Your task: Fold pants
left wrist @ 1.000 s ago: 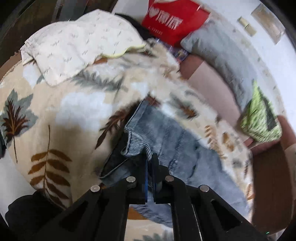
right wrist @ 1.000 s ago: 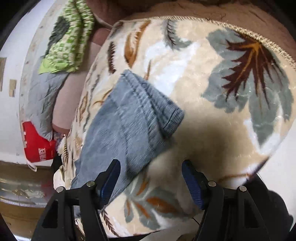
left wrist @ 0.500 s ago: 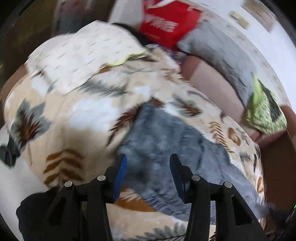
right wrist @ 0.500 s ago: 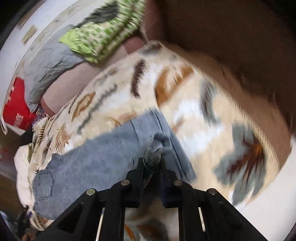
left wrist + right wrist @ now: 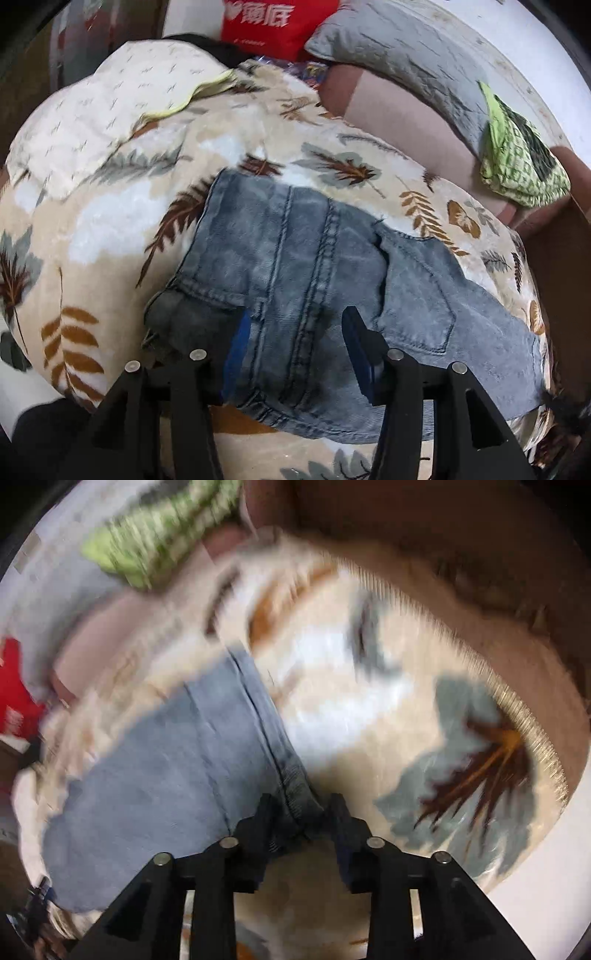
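The blue denim pants point(image 5: 303, 258) lie folded lengthwise on a leaf-patterned blanket point(image 5: 110, 221), waistband end near my left gripper point(image 5: 295, 343). That gripper is open and hovers just over the waist end, touching nothing that I can see. In the blurred right wrist view the leg end of the pants point(image 5: 207, 746) runs down to my right gripper point(image 5: 299, 812). Its fingers stand partly apart with the hem corner lying between them.
A white patterned pillow point(image 5: 103, 110) lies at the far left of the blanket. A grey cushion point(image 5: 406, 48), a red bag point(image 5: 277, 18) and a green cloth point(image 5: 517, 162) sit along the brown sofa back point(image 5: 388, 107). The blanket's fringed edge point(image 5: 517, 709) runs near the right gripper.
My left gripper let go of the waistband, opened and drew back; the waist end now lies flat. My right gripper closed on the leg hem, then its fingers parted somewhat.
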Demonstrator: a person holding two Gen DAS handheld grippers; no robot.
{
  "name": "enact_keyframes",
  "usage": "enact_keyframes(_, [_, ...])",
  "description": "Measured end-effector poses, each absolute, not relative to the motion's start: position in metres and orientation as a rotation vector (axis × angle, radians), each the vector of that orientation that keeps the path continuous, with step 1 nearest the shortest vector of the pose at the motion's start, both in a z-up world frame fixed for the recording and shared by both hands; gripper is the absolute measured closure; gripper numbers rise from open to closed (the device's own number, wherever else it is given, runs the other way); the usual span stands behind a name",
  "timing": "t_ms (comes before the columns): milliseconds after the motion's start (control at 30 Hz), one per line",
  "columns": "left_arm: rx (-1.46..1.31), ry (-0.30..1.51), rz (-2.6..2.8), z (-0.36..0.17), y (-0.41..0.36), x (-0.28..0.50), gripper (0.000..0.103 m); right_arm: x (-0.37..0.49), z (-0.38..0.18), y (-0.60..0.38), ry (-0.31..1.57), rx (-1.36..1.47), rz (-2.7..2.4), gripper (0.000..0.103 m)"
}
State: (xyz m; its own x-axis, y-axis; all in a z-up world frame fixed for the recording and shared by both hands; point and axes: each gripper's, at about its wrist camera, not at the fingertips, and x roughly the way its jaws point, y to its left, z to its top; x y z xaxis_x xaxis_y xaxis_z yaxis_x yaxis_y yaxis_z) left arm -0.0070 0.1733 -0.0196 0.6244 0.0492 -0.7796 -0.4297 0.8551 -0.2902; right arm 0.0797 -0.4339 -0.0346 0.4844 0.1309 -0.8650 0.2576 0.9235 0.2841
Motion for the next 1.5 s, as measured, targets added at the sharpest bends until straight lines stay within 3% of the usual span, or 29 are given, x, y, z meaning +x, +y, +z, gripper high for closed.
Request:
enact_keyframes(233, [-0.418, 0.804, 0.231, -0.002, 0.155, 0.007, 0.040, 0.070, 0.005, -0.416, 0.998, 0.295, -0.062, 0.066])
enact_keyframes(333, [-0.363, 0.907, 0.250, -0.028, 0.149, 0.021, 0.038, 0.072, 0.006, -0.397, 0.973, 0.298, 0.039, 0.036])
enact_keyframes(467, [-0.217, 0.965, 0.259, -0.037, 0.139, 0.029, 0.035, 0.087, -0.053, -0.408, 1.176, 0.416, 0.047, 0.036])
enact_keyframes(600, [-0.243, 0.805, 0.233, 0.007, 0.138, 0.015, 0.035, 0.088, -0.004, -0.384, 1.114, 0.291, 0.044, 0.036])
enact_keyframes(700, [-0.186, 0.741, 0.252, 0.019, 0.134, 0.016, 0.026, 0.100, 0.025, -0.354, 1.066, 0.243, 0.107, 0.036])
enact_keyframes(833, [-0.206, 1.004, 0.322, -0.045, 0.153, 0.034, 0.025, 0.136, 0.052, -0.259, 1.057, 0.136, 0.350, 0.036])
enact_keyframes(1033, [-0.250, 0.938, 0.304, -0.052, 0.160, 0.023, 0.022, 0.195, 0.036, -0.108, 1.138, -0.036, 0.614, 0.037])
enact_keyframes(1200, [-0.267, 0.922, 0.297, -0.051, 0.161, 0.024, 0.021, 0.242, -0.013, -0.019, 1.226, -0.191, 0.635, 0.038])
enact_keyframes(1233, [-0.271, 0.920, 0.294, -0.051, 0.161, 0.023, 0.020, 0.246, -0.020, -0.004, 1.239, -0.215, 0.638, 0.040])
enact_keyframes(1300, [-0.277, 0.920, 0.288, -0.052, 0.163, 0.025, 0.020, 0.252, -0.040, 0.013, 1.286, -0.277, 0.626, 0.059])
enact_keyframes(1333, [-0.280, 0.920, 0.286, -0.051, 0.163, 0.025, 0.019, 0.254, -0.049, 0.017, 1.315, -0.290, 0.633, 0.081])
enact_keyframes(1367, [-0.282, 0.920, 0.283, -0.051, 0.164, 0.025, 0.019, 0.253, -0.053, 0.022, 1.328, -0.313, 0.648, 0.094])
enact_keyframes(1500, [-0.288, 0.920, 0.284, -0.051, 0.164, 0.026, 0.017, 0.242, -0.040, 0.034, 1.211, -0.400, 0.638, 0.099])
